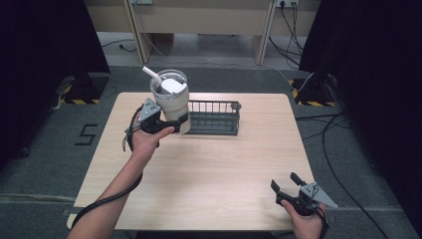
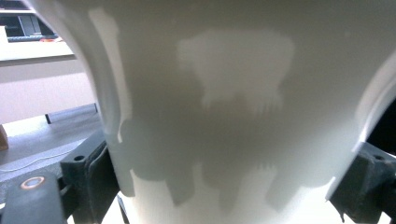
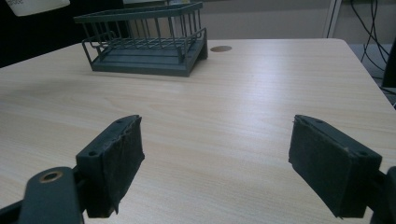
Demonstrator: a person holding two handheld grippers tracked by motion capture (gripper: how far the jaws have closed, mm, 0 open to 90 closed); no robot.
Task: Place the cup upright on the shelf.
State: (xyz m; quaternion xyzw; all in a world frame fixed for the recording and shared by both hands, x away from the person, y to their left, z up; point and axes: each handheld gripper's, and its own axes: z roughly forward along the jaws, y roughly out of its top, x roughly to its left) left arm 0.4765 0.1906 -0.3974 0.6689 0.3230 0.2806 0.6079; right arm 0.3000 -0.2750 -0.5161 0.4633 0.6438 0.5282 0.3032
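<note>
My left gripper point(image 1: 171, 124) was squeezed onto a big white tumbler point(image 1: 171, 102), one jaw on each side of its lower part. I held the tumbler up off the wooden table point(image 1: 199, 169), near the left end of the dark wire rack point(image 1: 214, 118). The tumbler had a lid point(image 1: 169, 85) and a white straw point(image 1: 151, 73) sticking up out of the top. In the left gripper view the tumbler's shiny white side point(image 2: 233, 116) was very close, with a black pad point(image 2: 95, 179) pressed on each side. I could not read any words or brand on it. My right gripper point(image 1: 287, 182) was low over the table's near right corner, well apart from the tumbler. Its jaws were spread wide and had nothing between them, just bare wood point(image 3: 215, 140). The rack point(image 3: 144, 42) stood far across the table.
</note>
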